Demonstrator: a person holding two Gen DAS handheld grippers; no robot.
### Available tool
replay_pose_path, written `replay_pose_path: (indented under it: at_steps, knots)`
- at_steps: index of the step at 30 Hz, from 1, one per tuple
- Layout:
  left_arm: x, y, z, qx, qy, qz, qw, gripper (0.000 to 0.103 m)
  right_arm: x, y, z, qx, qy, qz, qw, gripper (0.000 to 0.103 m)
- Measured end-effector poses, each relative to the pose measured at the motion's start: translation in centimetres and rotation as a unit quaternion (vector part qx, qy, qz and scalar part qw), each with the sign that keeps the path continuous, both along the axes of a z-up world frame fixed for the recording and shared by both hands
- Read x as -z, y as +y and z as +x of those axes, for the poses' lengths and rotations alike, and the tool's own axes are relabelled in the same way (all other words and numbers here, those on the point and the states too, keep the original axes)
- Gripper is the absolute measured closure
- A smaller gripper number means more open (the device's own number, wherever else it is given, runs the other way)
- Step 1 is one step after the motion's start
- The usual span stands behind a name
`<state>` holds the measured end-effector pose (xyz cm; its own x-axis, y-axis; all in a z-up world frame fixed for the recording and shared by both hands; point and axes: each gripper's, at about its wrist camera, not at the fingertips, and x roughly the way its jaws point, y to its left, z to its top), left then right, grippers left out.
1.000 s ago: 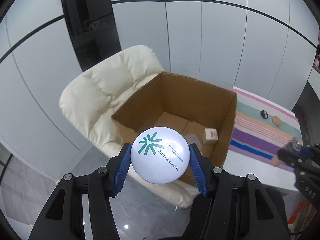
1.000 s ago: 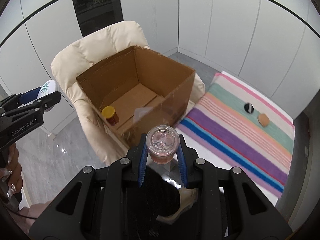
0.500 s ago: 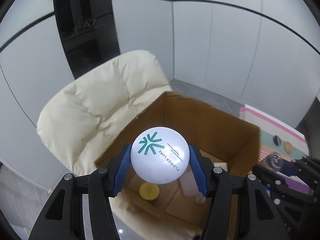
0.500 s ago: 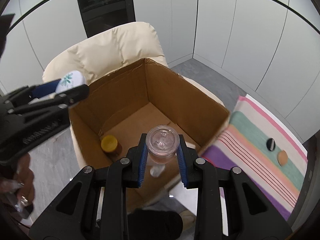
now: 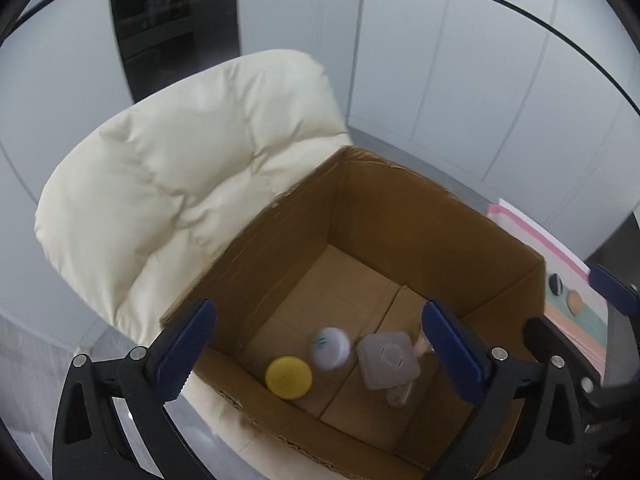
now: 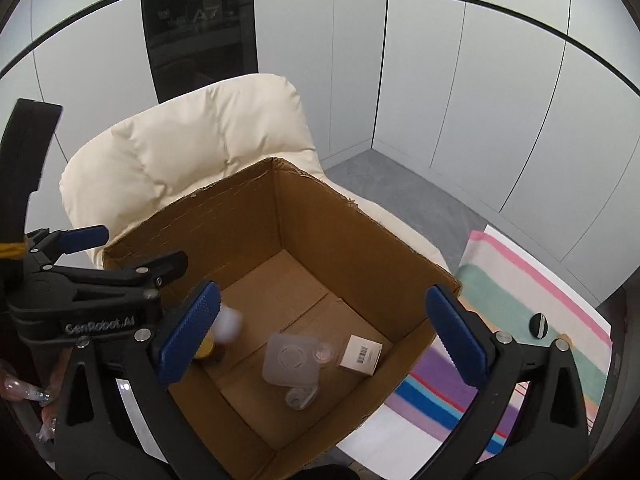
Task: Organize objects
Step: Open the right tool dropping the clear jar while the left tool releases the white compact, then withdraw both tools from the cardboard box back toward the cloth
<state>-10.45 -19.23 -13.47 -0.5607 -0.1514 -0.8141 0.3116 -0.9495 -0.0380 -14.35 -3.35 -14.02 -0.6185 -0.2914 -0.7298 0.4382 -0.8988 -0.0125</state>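
Observation:
An open cardboard box [image 5: 420,216] [image 6: 332,216] sits on a cream armchair [image 5: 172,184] [image 6: 192,148]. My left gripper [image 5: 318,344] is open and empty above the box's near edge. The white ball [image 5: 330,348] [image 6: 229,325] is blurred, falling inside the box beside a yellow-lidded jar [image 5: 289,377]. My right gripper [image 6: 320,332] is open and empty over the box. A small clear bottle [image 6: 323,353] drops inside near a clear square container [image 5: 388,365] [image 6: 292,364] and a small carton [image 6: 361,354].
A striped cloth [image 6: 520,320] lies on a white surface right of the box, with a black disc [image 6: 538,325] and a tan piece [image 5: 575,302] on it. The left gripper's body [image 6: 100,280] shows in the right wrist view. Grey wall panels stand behind.
Both grippers opened over the box. The white ball left my left gripper and the clear bottle left my right gripper; both are now dropping inside the box.

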Motion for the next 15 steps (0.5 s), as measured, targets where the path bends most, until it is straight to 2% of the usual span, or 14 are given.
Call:
replay_pose_path:
  at_steps: [4,15]
  knots:
    - [-0.3,0.5,0.1,0.005,0.0,-0.016,0.9999,0.0,0.4,0.5,-0.5,0.005,-0.021,-0.01,1.0,0.0]
    - [0.0,2.0,0.3,0.026,0.001,-0.014,0.9996,0.0,1.1,2.4,-0.9,0.036,-0.049,-0.023,0.998,0.0]
